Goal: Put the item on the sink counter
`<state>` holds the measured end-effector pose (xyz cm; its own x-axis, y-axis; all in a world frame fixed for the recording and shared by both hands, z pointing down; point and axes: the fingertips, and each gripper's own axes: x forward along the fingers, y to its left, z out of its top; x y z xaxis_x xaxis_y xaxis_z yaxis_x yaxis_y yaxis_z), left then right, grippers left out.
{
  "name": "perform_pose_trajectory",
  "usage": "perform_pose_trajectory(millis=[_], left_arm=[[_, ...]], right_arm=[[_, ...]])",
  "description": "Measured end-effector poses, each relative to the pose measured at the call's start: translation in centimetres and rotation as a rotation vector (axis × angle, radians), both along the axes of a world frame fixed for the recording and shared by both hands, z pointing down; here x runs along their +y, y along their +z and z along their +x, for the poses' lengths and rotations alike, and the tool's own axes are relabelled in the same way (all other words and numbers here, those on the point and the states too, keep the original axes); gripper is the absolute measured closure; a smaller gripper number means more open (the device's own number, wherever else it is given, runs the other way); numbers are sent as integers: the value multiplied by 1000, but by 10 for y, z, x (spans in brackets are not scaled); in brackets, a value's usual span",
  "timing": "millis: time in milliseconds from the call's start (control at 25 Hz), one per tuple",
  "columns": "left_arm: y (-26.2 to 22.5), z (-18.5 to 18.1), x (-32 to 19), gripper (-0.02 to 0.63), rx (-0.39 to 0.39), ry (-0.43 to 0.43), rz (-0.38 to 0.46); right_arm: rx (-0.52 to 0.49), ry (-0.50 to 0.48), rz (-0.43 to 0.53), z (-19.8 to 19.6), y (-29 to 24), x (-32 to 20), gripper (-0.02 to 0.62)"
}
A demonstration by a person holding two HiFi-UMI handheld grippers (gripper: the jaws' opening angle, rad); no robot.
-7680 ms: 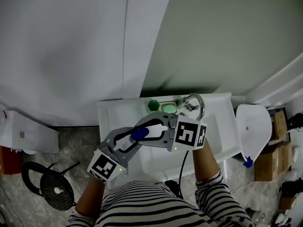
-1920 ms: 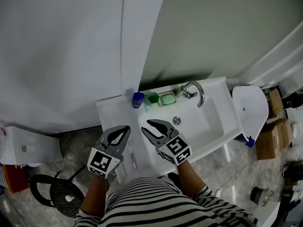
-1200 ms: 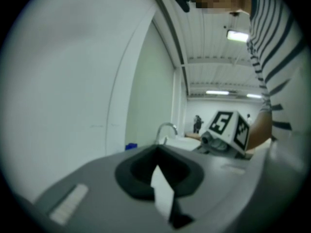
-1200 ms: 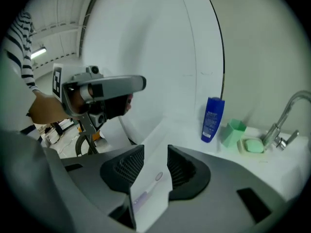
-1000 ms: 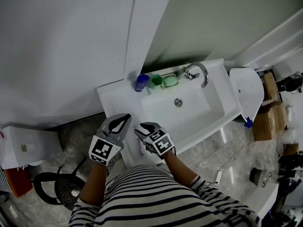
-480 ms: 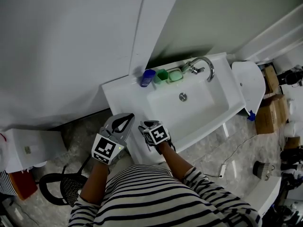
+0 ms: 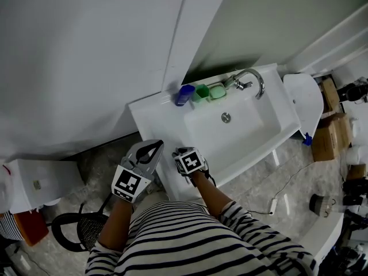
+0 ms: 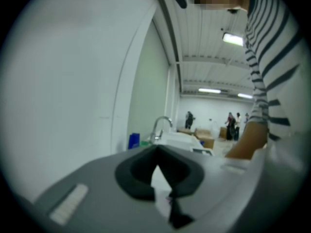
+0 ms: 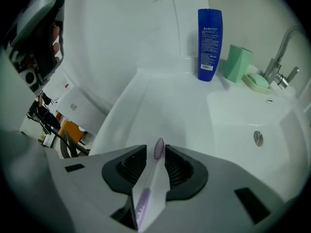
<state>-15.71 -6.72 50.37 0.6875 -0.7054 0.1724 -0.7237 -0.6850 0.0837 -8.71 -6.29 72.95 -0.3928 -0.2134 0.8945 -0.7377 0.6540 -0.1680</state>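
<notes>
A white toothbrush [image 9: 154, 166] with purple bristles lies between the pads of my right gripper [image 9: 156, 149], just over the white sink counter [image 9: 160, 113]. The jaws have just been closing and now sit against the brush's sides. In the head view the right gripper [image 7: 183, 154] points steeply down at the counter's [image 7: 150, 117] front left part and hides the brush. Beside it on the left, my left gripper [image 7: 154, 147] is shut and empty; its own view shows the closed tips [image 8: 156, 150] aimed level across the counter.
A blue bottle [image 9: 210, 45], a green cup [image 9: 238, 63] and a green soap dish [image 9: 256, 80] stand along the back wall beside the faucet [image 9: 279, 57]. The basin [image 7: 236, 128] lies to the right. A white lidded fixture [image 7: 302, 105], cardboard boxes [image 7: 328, 137] and a black stool [image 7: 75, 229] stand around.
My right gripper has tipped downward and sunk to the counter's front left part, its jaws narrowing around the toothbrush. The left gripper has stayed shut beside it.
</notes>
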Motion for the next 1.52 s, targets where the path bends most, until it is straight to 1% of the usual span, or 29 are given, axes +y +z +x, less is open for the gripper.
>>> perform_pose_trajectory(millis=[80, 120, 160, 320, 520, 680, 960, 1200, 1320, 1520], left_arm=[[1, -2, 1, 598, -2, 2, -1], [2, -3, 1, 598, -4, 3, -4], [2, -2, 2, 598, -4, 5, -6], [1, 2, 1, 598, -5, 17, -5], [-1, 8, 0, 600, -11, 29, 1], [-1, 10, -1, 598, -12, 26, -2], [-2, 18, -4, 598, -11, 23, -15], [-4, 27, -7, 600, -14, 25, -13], [-4, 31, -9, 600, -14, 23, -14], [-8, 41, -12, 600, -4, 21, -13]], right_arm=[[36, 0, 11, 3, 0, -2, 494], [47, 5, 14, 4, 2, -3, 518], [50, 14, 16, 5, 2, -4, 528], [32, 46, 4, 5, 2, -6, 534], [-4, 47, -6, 1, -1, -6, 537], [-32, 44, 12, 0, -15, -7, 538], [-114, 53, 77, -2, -62, -17, 538], [-204, 63, 159, -3, -106, -33, 538], [-245, 82, 192, 0, -124, -40, 538], [-325, 100, 301, 12, -156, -59, 540]])
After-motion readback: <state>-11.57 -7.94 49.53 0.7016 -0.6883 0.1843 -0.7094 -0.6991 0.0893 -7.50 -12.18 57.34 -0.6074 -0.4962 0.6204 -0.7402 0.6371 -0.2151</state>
